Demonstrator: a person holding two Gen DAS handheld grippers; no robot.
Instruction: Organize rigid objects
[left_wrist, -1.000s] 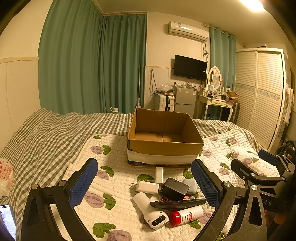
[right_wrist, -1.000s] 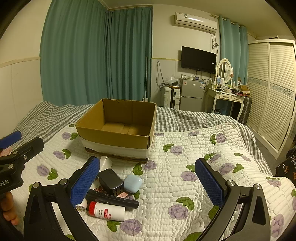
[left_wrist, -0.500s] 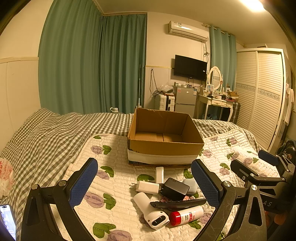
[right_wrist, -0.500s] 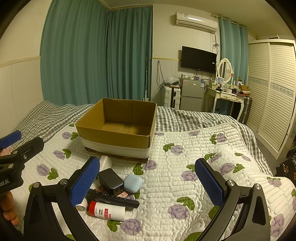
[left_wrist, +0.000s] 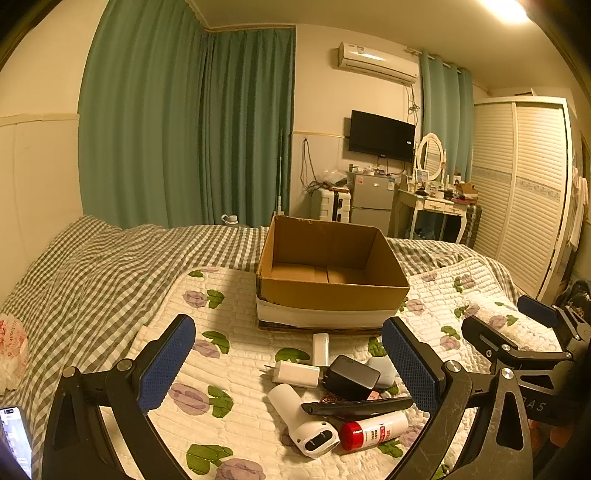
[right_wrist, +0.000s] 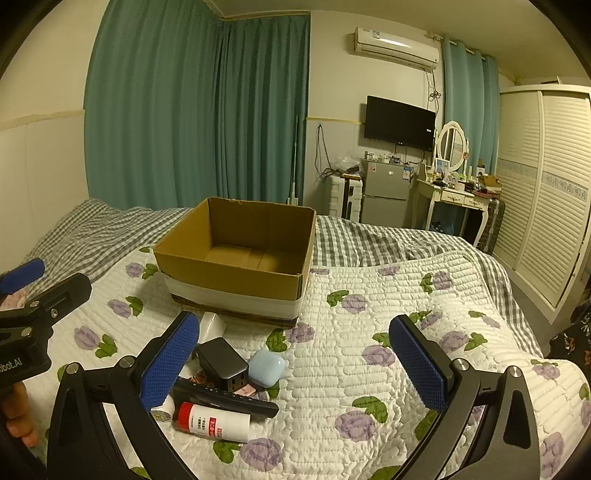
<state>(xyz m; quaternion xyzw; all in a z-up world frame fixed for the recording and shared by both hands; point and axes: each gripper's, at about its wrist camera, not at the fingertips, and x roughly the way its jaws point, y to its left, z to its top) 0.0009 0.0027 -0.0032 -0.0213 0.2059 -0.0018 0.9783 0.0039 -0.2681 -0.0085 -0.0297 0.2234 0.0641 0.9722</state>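
"bot.AI" can be read on the left gripper (right_wrist: 22, 280); the red-capped white bottle (left_wrist: 373, 432) carries a red label, too small to read. Both the left gripper (left_wrist: 288, 363) and the right gripper (right_wrist: 295, 356) are held wide, empty, with blue textured pads. Smooth plastic chargers (left_wrist: 351, 376) are clustered on the quilted bed (left_wrist: 229, 321) before a cardboard box (left_wrist: 328, 295).

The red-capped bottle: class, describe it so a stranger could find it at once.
Start at the cardboard box on the quilt. A heap of gadgets lies before it; nearest the camera lies the bottle, on its side under the black remote, alone in having a red cap.
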